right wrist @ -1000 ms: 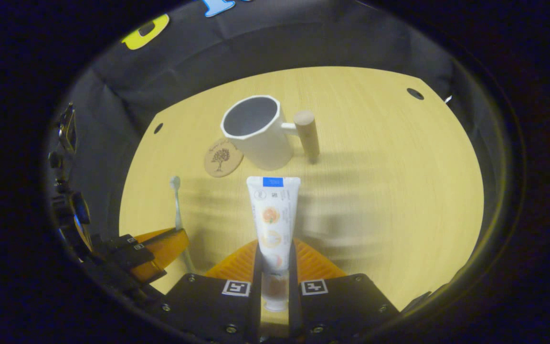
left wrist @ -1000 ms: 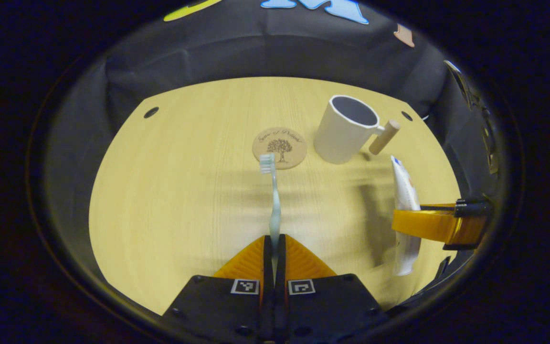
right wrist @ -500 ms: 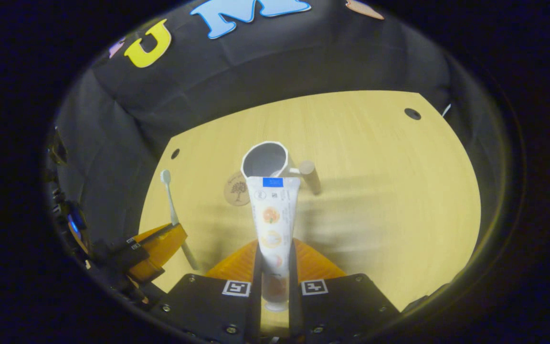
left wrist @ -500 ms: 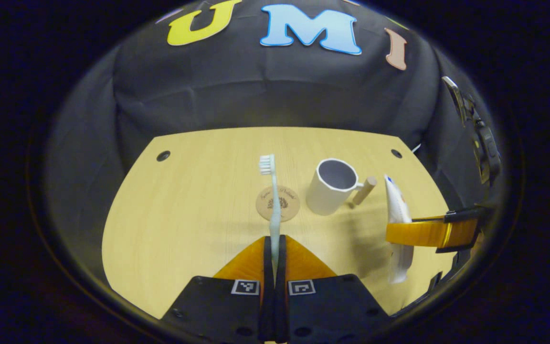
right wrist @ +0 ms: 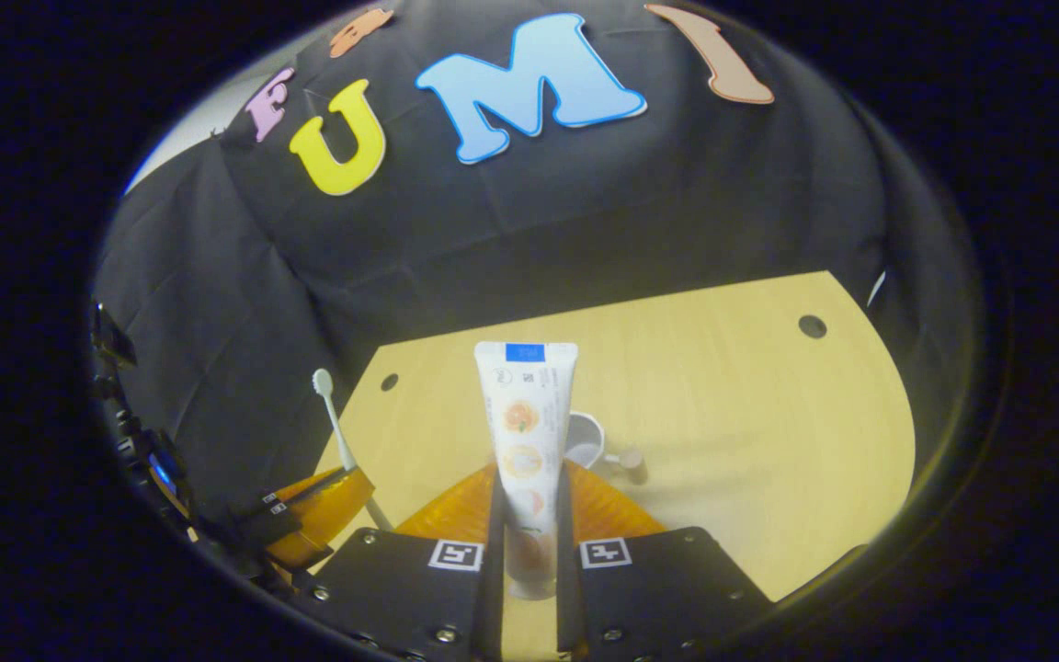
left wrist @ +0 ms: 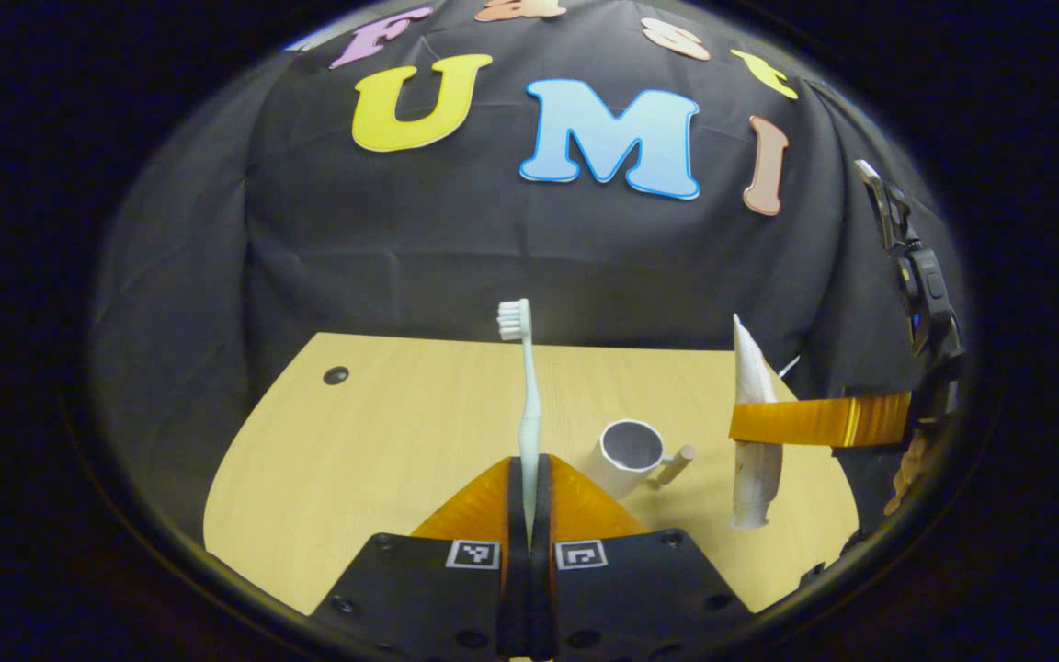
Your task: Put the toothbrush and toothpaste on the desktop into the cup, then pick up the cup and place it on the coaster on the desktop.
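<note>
Above the pale worktop [left wrist: 355,441], the white cup [left wrist: 629,455] stands upright, mouth up. The right gripper [right wrist: 528,538] is clamped on the white toothpaste [right wrist: 526,432] — flat crimped end forward. The left gripper [left wrist: 527,515] pinches the pale toothbrush [left wrist: 526,405] — bristles ahead.

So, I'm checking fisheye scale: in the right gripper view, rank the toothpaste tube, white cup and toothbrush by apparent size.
1. White toothpaste tube, largest, though nearest the camera.
2. Pale slim toothbrush.
3. White cup with wooden handle, partly hidden behind the tube, so its rank is unsure.
</note>
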The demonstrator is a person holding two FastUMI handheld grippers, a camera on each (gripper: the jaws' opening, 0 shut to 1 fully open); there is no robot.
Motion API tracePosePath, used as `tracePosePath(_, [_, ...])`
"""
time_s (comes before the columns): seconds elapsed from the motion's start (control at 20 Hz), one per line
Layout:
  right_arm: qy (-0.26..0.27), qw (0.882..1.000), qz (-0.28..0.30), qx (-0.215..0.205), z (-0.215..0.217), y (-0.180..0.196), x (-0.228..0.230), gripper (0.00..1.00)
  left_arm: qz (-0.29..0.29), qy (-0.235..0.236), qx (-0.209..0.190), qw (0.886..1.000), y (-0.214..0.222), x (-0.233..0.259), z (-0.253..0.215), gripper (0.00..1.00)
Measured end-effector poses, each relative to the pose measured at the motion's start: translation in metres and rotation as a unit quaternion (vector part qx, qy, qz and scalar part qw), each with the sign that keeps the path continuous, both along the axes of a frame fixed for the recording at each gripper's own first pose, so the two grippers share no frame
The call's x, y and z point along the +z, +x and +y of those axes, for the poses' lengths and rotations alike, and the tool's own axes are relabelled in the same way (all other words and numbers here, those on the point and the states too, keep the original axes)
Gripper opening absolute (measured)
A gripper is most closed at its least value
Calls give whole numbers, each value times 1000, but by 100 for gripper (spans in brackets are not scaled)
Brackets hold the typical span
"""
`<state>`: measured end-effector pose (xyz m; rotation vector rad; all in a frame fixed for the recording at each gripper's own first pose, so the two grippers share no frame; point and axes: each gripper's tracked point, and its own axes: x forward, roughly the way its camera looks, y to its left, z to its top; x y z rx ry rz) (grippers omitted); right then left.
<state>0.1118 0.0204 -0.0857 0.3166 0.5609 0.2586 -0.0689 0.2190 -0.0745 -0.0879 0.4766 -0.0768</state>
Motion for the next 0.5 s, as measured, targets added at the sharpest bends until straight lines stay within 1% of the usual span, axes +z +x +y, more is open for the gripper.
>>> tracePosePath(0.15, [4,998,-57,-7,-6,10,21,23,-26,-3,11,1000,-22,6,25,8])
tracePosePath(0.25, [10,996,-83,-10,-5,20,35,24,-48,-1,15,999,-33,11,33,7])
tracePosePath(0.3, [16,996,-89,-9,-4,23,36,24,-58,3,15,998,-38,16,37,6])
tracePosePath(0.35, [21,995,-94,-9,-3,27,35,24,-64,9,16,998,-40,22,37,7])
tracePosePath(0.4, [23,995,-96,-9,-3,31,33,23,-68,12,18,997,-40,27,38,7])
tracePosePath(0.5, [24,995,-99,-10,-1,39,28,23,-80,9,19,997,-46,41,38,8])
